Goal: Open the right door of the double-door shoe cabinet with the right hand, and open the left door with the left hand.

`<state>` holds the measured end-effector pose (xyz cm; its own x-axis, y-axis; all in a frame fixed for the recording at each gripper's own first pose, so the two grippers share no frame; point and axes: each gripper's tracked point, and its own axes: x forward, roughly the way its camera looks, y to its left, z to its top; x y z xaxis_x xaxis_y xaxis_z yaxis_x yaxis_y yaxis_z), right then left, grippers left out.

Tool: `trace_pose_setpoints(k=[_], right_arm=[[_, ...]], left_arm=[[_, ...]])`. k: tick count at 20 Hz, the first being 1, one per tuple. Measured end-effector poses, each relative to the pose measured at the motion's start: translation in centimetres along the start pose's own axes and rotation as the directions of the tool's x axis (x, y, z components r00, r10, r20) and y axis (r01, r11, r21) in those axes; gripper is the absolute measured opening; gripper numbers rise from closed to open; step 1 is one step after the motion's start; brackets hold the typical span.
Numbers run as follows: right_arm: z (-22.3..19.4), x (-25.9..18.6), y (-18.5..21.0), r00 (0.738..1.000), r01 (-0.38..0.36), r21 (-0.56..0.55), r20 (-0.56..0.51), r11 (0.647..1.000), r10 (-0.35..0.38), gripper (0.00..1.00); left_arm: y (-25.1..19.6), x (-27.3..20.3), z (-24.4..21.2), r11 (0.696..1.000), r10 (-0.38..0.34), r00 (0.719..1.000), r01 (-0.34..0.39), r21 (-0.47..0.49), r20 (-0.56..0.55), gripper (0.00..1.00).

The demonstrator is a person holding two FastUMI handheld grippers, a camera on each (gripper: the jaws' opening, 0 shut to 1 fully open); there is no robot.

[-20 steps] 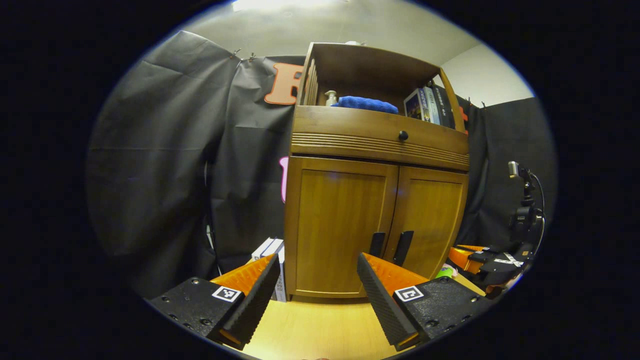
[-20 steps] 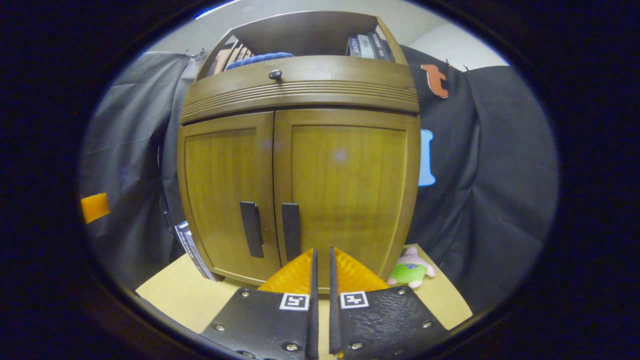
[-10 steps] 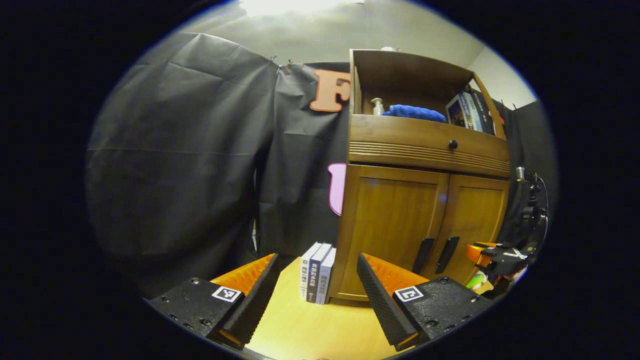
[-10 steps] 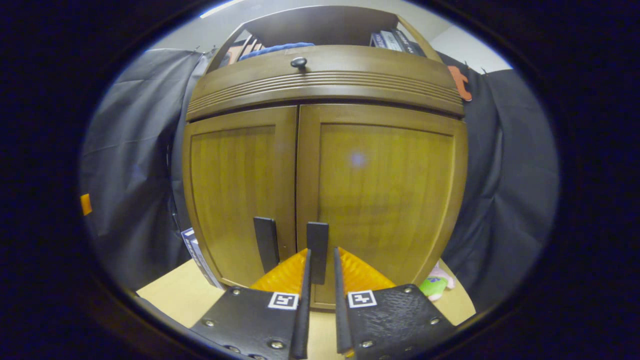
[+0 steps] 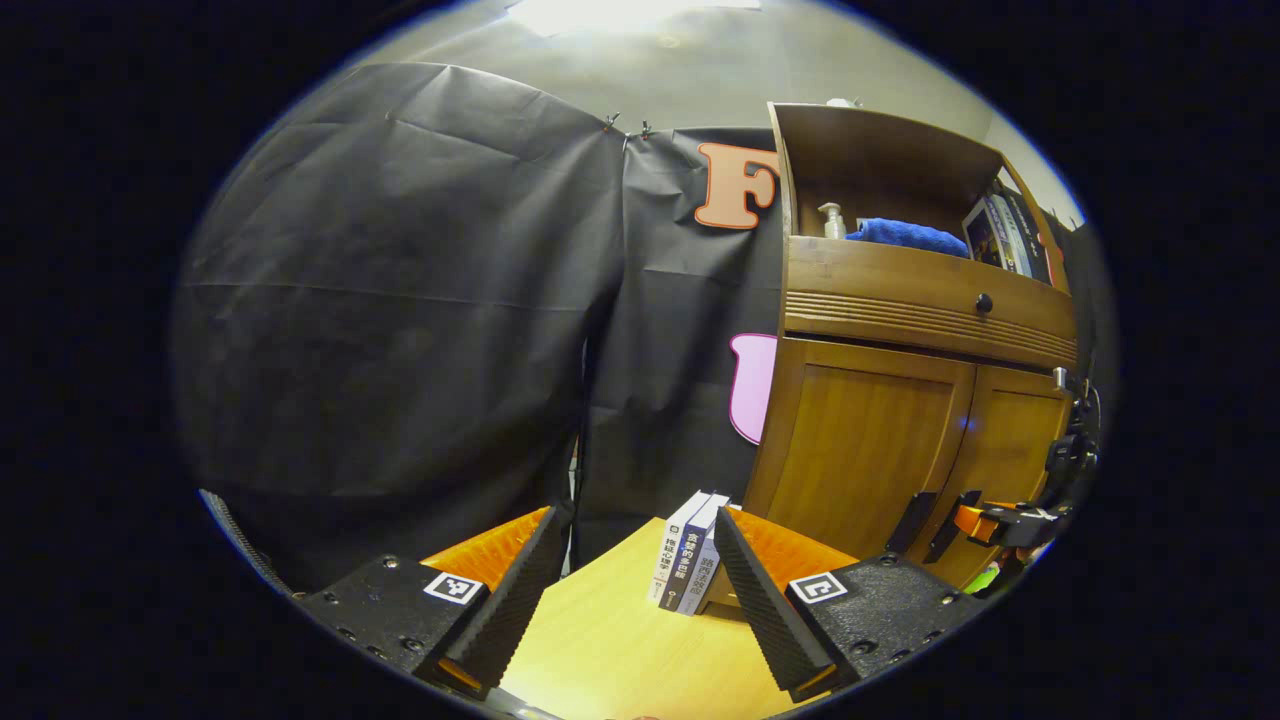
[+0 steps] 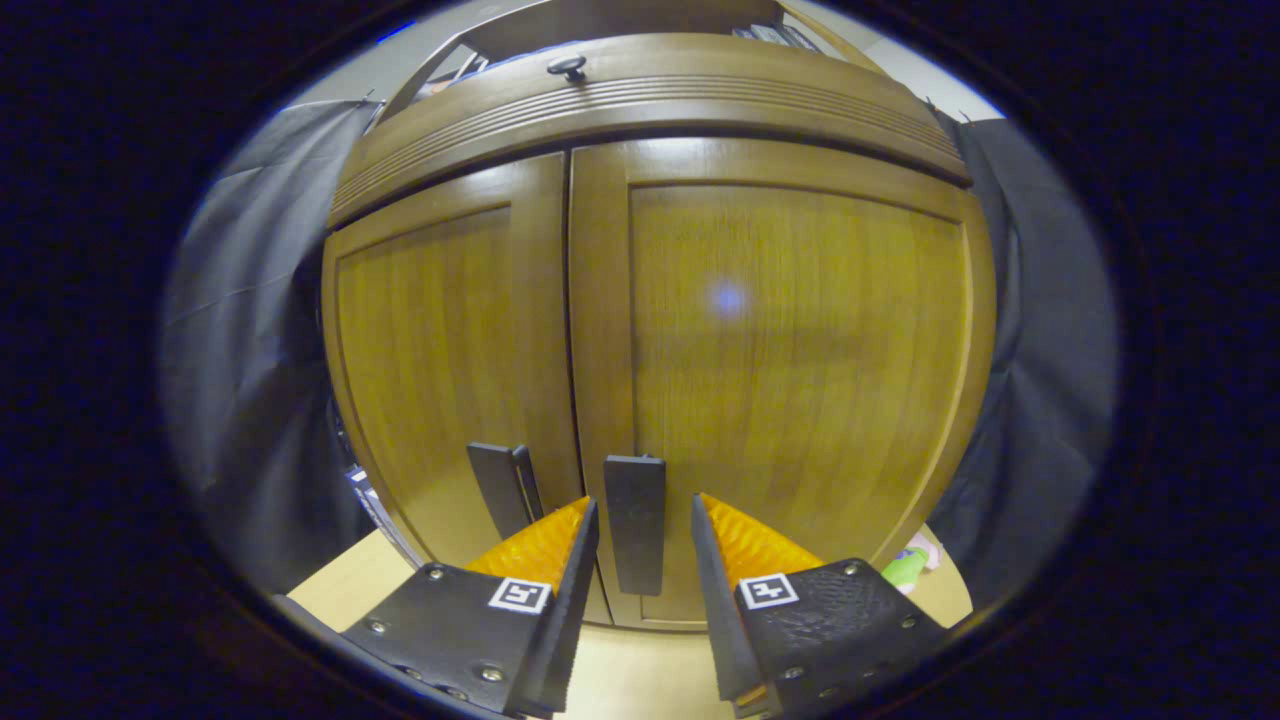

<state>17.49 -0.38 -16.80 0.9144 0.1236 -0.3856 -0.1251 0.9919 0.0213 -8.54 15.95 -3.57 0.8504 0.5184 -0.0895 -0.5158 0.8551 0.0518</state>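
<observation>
Wood shoe cabinet (image 6: 700, 300) sits dead ahead in your right gripper view, both doors shut; in the left gripper view it stands off to the right.

Risks, biggest first:
- Right door (image 6: 790, 380): it swings toward you. Pull straight back instead of following the hinge arc and your grip likely slips or the cabinet drags on the table (image 5: 610, 650).
- Right handle (image 6: 634, 520): your right gripper (image 6: 640, 540) has fingers released, 1 on each side of the bar, not yet pressing. Close too early or off-centre and you probably pinch only the edge.
- Left handle (image 6: 500, 488): it sits just beside the right one. Drift left and a finger may catch it.
- Left gripper (image 5: 635, 560): fingers spread wide, holding nothing, aimed at the booth cloth and well apart from the left door (image 5: 860, 450). You need to re-aim before that door's turn. Books (image 5: 690, 550) stand upright against the cabinet's left side, so a low swing could topple them.

Contents:
- Top shelf (image 5: 890, 170): pump bottle (image 5: 830, 220), blue folded cloth (image 5: 905, 237), several books on the right end (image 5: 1000, 230).
- Drawer with 1 knob (image 6: 567, 66): shut, contents hidden.
- Behind the doors: cannot tell.
- Small soft toy (image 6: 905, 565) lies on the table at the cabinet's right foot.
</observation>
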Motion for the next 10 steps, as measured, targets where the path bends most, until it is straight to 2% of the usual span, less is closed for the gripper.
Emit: trace_pose_setpoints(k=[4,5,8,9,10], right_arm=[[-1.4,2.0,-0.2,0.998,0.023,-0.002,-0.062,1.000,-0.023,0.51],[-1.7,2.6,0.4,0.997,-0.001,0.009,-0.076,1.000,0.001,0.58],[-1.8,2.7,0.6,0.998,0.029,-0.021,-0.061,0.999,-0.030,0.28],[-1.5,2.9,0.6,0.998,0.031,-0.013,-0.048,0.999,-0.032,0.31],[-1.8,2.3,0.5,0.998,0.031,0.002,-0.057,1.000,-0.031,0.26]], left_arm=[[0.8,0.0,0.2,0.999,0.042,0.999,-0.042,0.007,0.006,0.92],[1.1,0.1,0.2,0.999,0.049,0.999,-0.049,0.007,0.006,0.92],[1.3,-0.1,0.1,0.998,0.062,0.998,-0.062,0.003,0.002,0.93],[1.3,-0.2,0.1,0.998,0.060,0.998,-0.060,0.000,0.001,0.92],[1.2,-0.2,-0.1,0.998,0.056,0.998,-0.056,-0.002,-0.002,0.92]])
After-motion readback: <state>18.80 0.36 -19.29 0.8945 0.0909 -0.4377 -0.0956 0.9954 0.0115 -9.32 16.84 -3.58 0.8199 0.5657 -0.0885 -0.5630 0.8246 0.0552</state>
